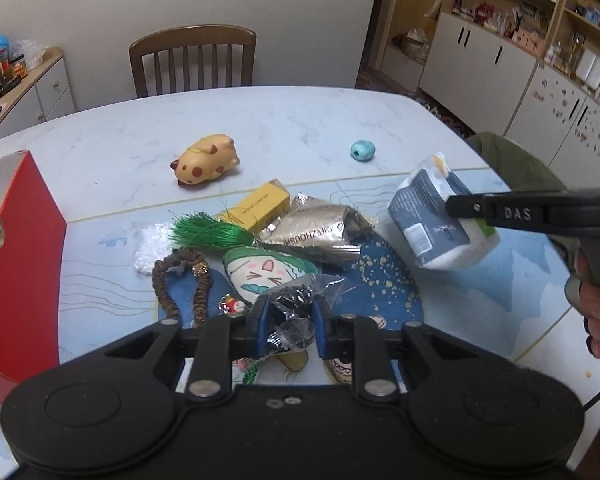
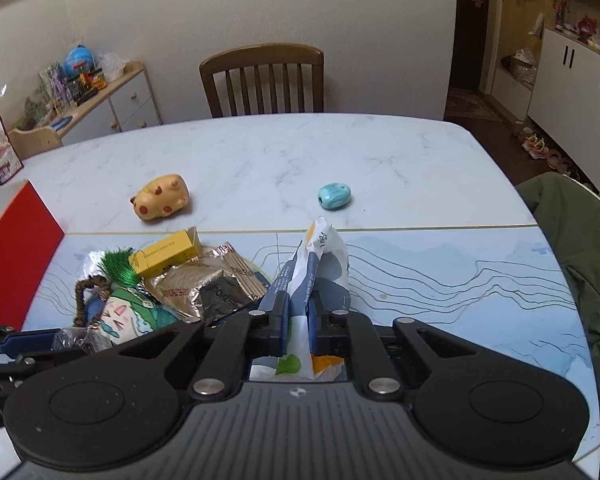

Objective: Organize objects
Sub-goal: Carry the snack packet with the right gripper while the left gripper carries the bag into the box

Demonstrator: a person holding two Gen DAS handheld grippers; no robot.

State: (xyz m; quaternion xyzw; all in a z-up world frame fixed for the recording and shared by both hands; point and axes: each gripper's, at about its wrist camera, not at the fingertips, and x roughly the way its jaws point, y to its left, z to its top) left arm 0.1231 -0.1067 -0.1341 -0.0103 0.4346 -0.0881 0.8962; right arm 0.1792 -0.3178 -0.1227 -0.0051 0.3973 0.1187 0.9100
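Objects for sorting lie in 1 loose pile on the printed mat point(image 1: 384, 276) at the near end of the marble table point(image 1: 284, 120), just beside the open red box point(image 1: 24, 256), the probable destination. Left gripper point(image 1: 288, 326): jaws narrow, clamped on a crinkled clear bag of dark items point(image 1: 290, 312), which sits over the green cartoon pouch point(image 1: 260, 270). Right gripper point(image 2: 299, 326): jaws nearly together, pinching a blue-and-white tissue pack point(image 2: 320, 264) by 1 end, so the pack hangs tilted clear of the pile. Gripping by an edge keeps soft packaging from slipping. Remaining pile items: yellow carton point(image 1: 260, 206), silver foil packets point(image 1: 316, 232), green tassel point(image 1: 208, 234), bead bracelet point(image 1: 180, 284). Well apart on bare marble: 1 spotted toy animal point(image 1: 206, 160) and 1 teal oval point(image 1: 363, 151). Judgement: both held items are ready for transfer; sorting is at an early stage.
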